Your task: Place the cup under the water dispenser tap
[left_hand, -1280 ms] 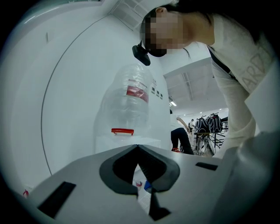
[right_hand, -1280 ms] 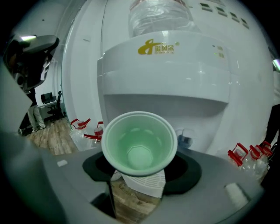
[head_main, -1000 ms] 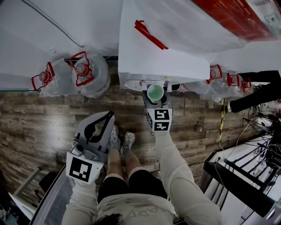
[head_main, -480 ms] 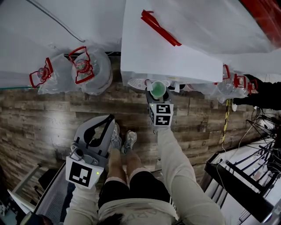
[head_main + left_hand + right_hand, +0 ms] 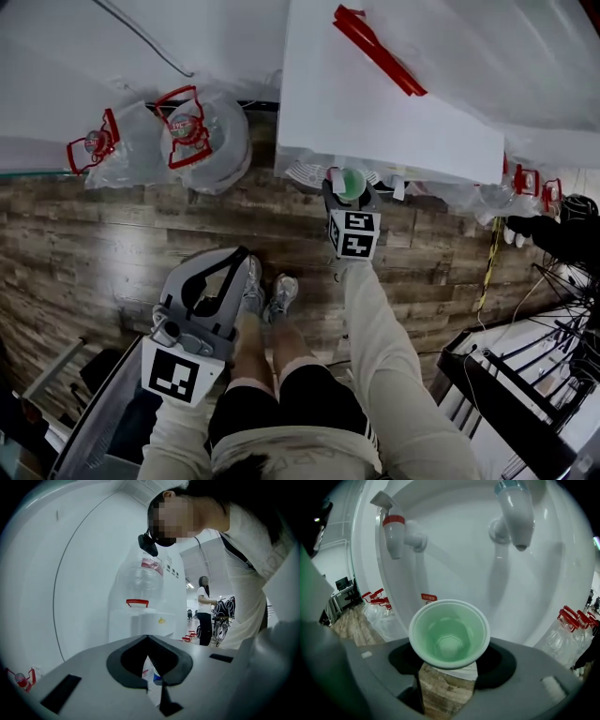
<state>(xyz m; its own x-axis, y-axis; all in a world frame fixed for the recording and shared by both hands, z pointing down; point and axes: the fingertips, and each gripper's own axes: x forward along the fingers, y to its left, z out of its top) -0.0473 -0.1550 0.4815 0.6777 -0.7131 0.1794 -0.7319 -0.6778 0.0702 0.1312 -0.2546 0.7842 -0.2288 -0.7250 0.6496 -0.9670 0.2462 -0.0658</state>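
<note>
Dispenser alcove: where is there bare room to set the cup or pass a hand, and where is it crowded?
Free: the gap before the white alcove wall, between the red tap and blue tap, above the cup held in the right gripper; also the white grille tray's left part. Crowded: the floor beside the dispenser, water bottles left, cables right.

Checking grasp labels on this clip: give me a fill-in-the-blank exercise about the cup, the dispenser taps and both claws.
The right claw grips a ___ cup, open end up.
In the right gripper view, the tap up-left of the cup wears a ___ band.
The left claw is shut and holds ___.
Missing words: green; red; nothing.
</note>
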